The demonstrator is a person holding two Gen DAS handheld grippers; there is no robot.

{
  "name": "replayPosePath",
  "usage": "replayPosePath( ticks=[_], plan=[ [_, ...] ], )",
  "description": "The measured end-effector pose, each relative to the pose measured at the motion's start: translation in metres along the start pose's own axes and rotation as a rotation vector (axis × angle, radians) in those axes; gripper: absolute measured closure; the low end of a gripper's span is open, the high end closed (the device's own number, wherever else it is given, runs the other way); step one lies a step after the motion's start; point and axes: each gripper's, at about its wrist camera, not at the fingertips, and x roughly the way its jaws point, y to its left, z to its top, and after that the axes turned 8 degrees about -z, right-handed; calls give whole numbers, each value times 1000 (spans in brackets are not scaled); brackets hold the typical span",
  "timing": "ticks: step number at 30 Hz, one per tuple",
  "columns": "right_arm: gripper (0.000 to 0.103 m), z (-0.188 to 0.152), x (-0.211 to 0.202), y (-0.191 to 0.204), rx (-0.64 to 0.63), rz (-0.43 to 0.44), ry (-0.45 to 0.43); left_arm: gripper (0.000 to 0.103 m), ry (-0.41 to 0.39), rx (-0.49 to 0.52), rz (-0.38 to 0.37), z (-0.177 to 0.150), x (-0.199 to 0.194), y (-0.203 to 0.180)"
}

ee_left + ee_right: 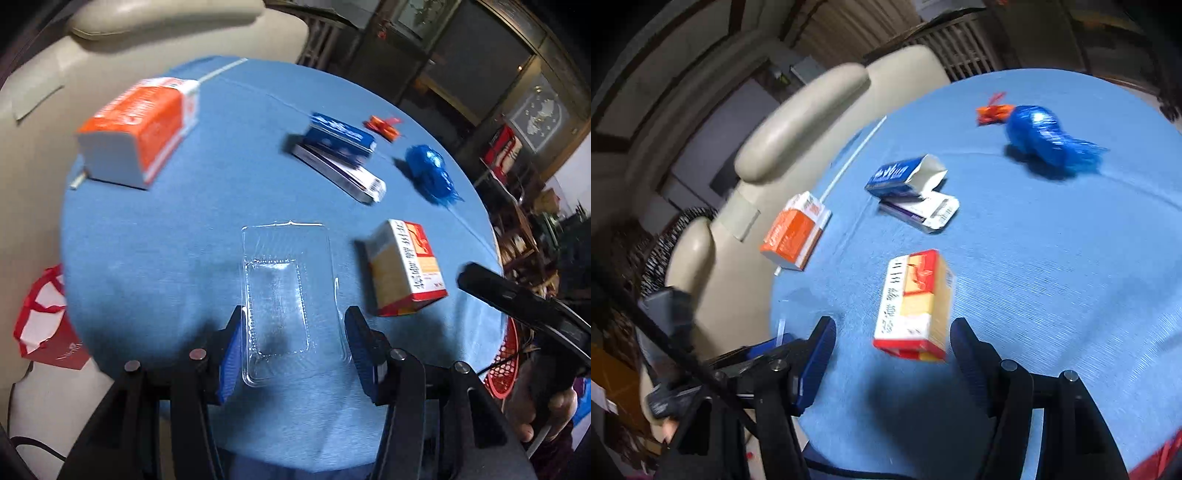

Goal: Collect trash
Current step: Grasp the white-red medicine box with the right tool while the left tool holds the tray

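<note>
I've got L gripper point(293, 345) clamped on clear tray point(288, 295); R gripper point(894, 354) jaws apart w/ red-yellow box point(914, 306) between, untouched, both over blue table point(1052, 277).

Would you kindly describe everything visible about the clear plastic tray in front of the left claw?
The clear plastic tray is a thin, glossy, see-through blister shell, rectangular with rounded corners, a flat outer rim and a smaller recessed pocket in the middle. It looks empty. It lies flat on the blue tablecloth, its long side running away from the camera, its near end between the left claw fingers. Whether the pads press it cannot be told. No other item touches it.
</note>
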Motion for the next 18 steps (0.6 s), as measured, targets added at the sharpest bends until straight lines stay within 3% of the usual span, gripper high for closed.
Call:
replayPosePath(
  ticks=[6,11,12,14,18],
  plan=[
    [34,5,41,22,-40,-169,53,48,-23,-15,31,-4,-7,6],
    [38,0,54,19,-34,-208,69,48,-36,18,35,-5,-8,-5],
    [47,-2,54,19,-39,-219,66,48,-39,21,32,-5,-10,-7],
    [51,-5,54,17,-44,-232,65,48,-47,31,31,-5,-12,-11],
    [52,-8,48,10,-34,-219,57,48,-54,51,46,-7,-15,-18]
  ],
)
